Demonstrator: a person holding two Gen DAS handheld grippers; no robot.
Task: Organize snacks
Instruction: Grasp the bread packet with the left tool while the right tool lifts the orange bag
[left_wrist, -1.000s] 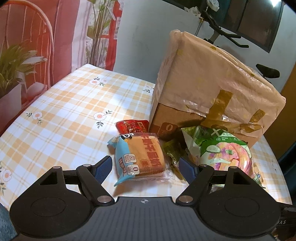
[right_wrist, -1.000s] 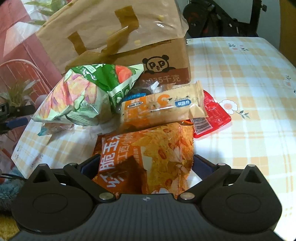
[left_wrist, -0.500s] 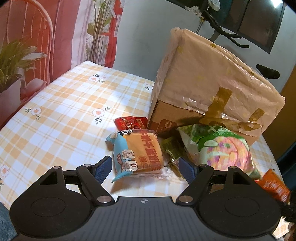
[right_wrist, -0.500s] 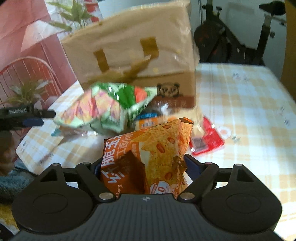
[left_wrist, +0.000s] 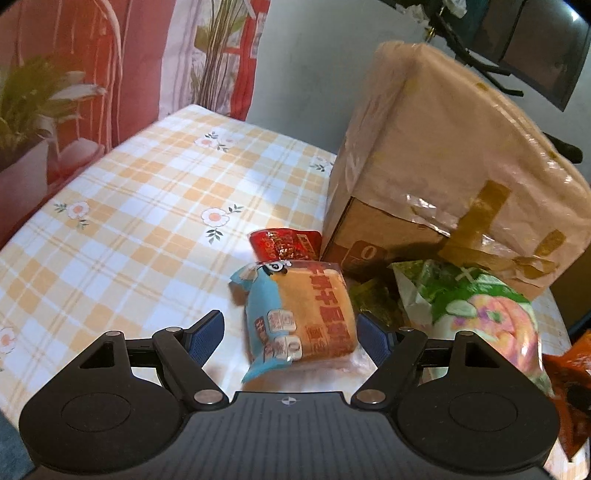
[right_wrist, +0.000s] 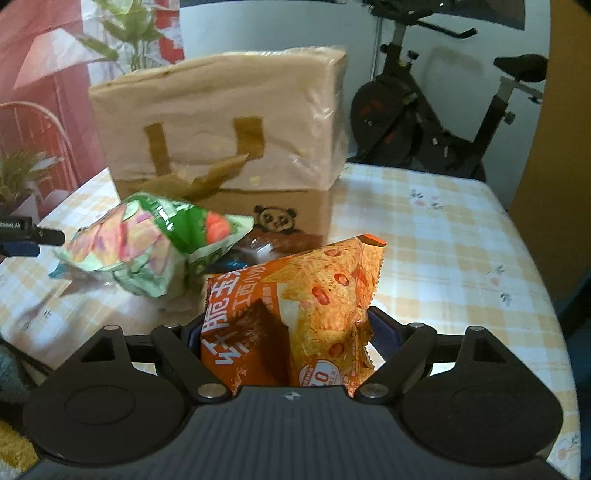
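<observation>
The right gripper (right_wrist: 291, 338) was clamped across the lower body of a light, crinkly orange chip bag (right_wrist: 295, 314), puffy and easily crushed, best held low by its sides, while the left gripper (left_wrist: 290, 334) stood spread, astride a soft wrapped cake (left_wrist: 303, 314) on the table (left_wrist: 129, 221).

Beside one wrapped cardboard box (left_wrist: 443, 177) were six snack packs: one orange (right_wrist: 295, 325), one green (left_wrist: 476, 314), one blue (left_wrist: 299, 317), one red (left_wrist: 284, 243), one olive (left_wrist: 373, 299), one dark (right_wrist: 255, 251).
</observation>
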